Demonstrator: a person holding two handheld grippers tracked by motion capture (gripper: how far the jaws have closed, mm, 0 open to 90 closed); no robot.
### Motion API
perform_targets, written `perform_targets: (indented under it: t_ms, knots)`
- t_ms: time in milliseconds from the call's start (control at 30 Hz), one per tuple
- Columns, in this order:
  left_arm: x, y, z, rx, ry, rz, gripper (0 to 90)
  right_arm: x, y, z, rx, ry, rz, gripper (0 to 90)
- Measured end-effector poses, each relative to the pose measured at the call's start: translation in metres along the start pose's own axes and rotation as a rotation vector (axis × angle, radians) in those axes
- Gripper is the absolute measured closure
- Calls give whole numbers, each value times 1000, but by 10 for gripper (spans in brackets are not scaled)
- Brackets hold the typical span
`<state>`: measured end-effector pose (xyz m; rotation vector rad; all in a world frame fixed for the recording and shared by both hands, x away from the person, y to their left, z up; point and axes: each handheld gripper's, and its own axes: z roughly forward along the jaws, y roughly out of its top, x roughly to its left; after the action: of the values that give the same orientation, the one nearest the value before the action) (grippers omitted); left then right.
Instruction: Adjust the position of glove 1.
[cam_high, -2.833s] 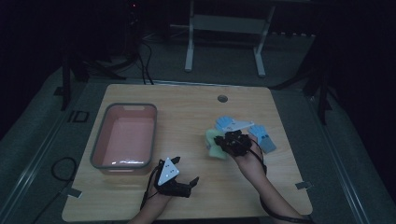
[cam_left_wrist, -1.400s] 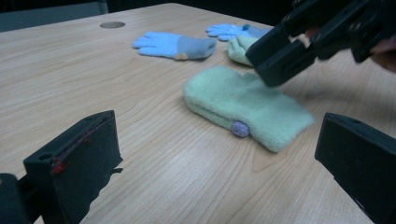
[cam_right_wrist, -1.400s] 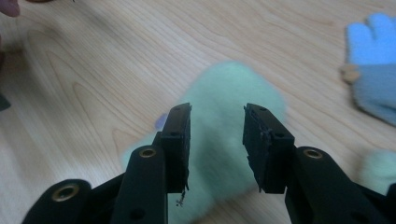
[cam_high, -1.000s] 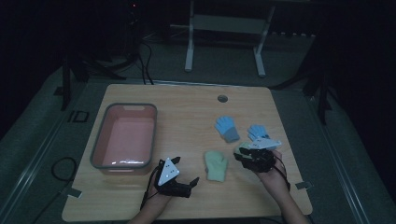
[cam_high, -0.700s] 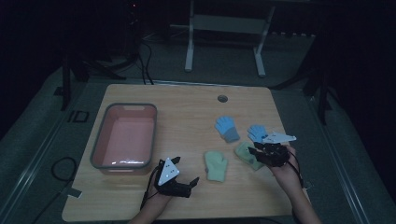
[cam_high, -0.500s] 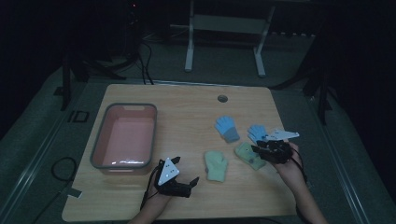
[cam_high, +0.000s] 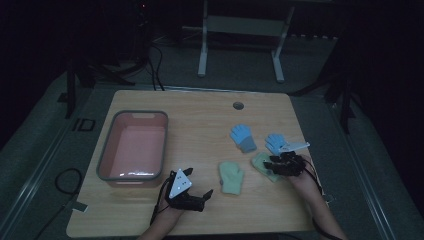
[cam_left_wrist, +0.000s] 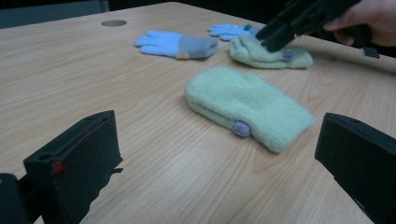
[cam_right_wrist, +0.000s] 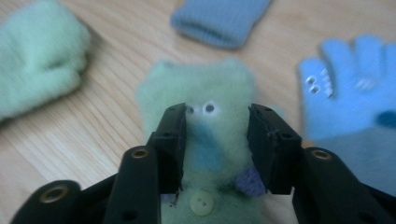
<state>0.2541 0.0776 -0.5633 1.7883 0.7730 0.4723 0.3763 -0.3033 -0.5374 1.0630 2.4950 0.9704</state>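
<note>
Reaching down at the right of the high view, my right claw (cam_high: 276, 166) sits over a green mitten (cam_high: 261, 163) that lies on the table (cam_high: 200, 120), just below a blue glove (cam_high: 274, 142) and right of a second green mitten (cam_high: 231, 177); another blue glove (cam_high: 243, 137) lies above, and a pink tub (cam_high: 131, 147) stands at the left, well apart. My left claw (cam_high: 202, 194) rests low at the bottom centre, empty. From the left gripper view, its jaws stand wide at the bottom corners with nothing between them, the near mitten (cam_left_wrist: 247, 105) lying ahead, and the right claw (cam_left_wrist: 275, 39) pressing onto the far mitten (cam_left_wrist: 275, 56) at the upper right. From the right gripper view, my jaws have just been opening and now straddle the mitten (cam_right_wrist: 205, 121) half apart, fleece between them, the pads beside it rather than pinching as far as I can judge. I take this as the grasping step of picking that mitten up. Next I should sink a touch, close firmly on the fleece alone, keeping clear of the glove (cam_right_wrist: 355, 98) at the right, then lift.
</note>
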Motion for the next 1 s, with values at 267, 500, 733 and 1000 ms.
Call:
perform_targets:
  t_ms: [267,500,733,1000]
  knots:
    - [-1,0,0,2,3,5,3,3,-7,4,-33,2,-12,764]
    - [-1,0,0,3,6,5,3,16,-8,1,-80,-65,78,843]
    - [-2,0,0,3,9,14,3,47,8,-40,-178,-183,171,849]
    - [-2,0,0,2,14,21,3,81,4,-61,-234,-333,328,849]
